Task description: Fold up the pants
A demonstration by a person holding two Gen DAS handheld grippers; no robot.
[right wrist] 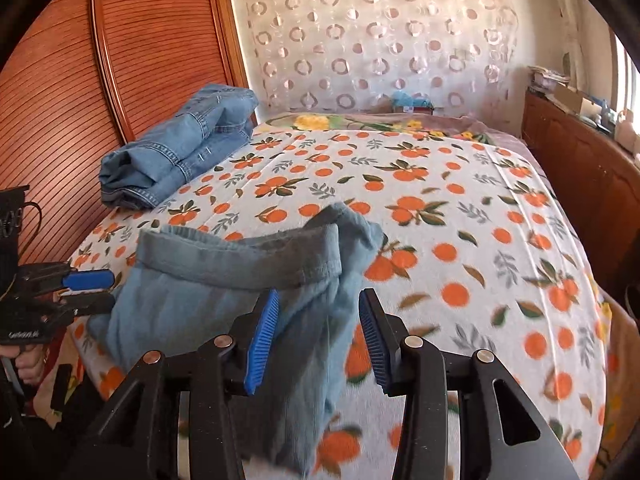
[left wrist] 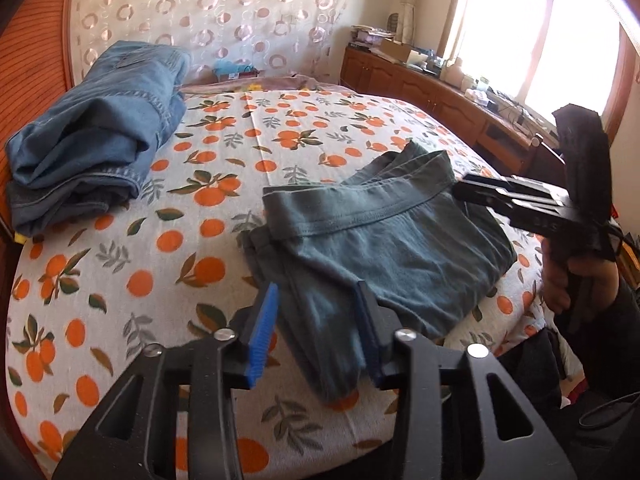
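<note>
Both tools spread, nothing pinched. Left gripper point(left wrist: 318, 336) hovers over near corner of folded grey-green pants point(left wrist: 376, 236), cloth showing between its fingers. Right gripper point(right wrist: 316, 338) also spread above pants point(right wrist: 224, 280). Pants lie on orange-print bedsheet point(left wrist: 120, 280); folded jeans point(left wrist: 96, 136) far left of left gripper

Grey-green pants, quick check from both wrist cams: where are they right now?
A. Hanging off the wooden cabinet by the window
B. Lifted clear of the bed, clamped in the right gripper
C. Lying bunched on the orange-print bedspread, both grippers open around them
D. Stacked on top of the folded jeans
C. The grey-green pants lie on the bedspread, apart from the jeans; left gripper and right gripper are both open.
</note>
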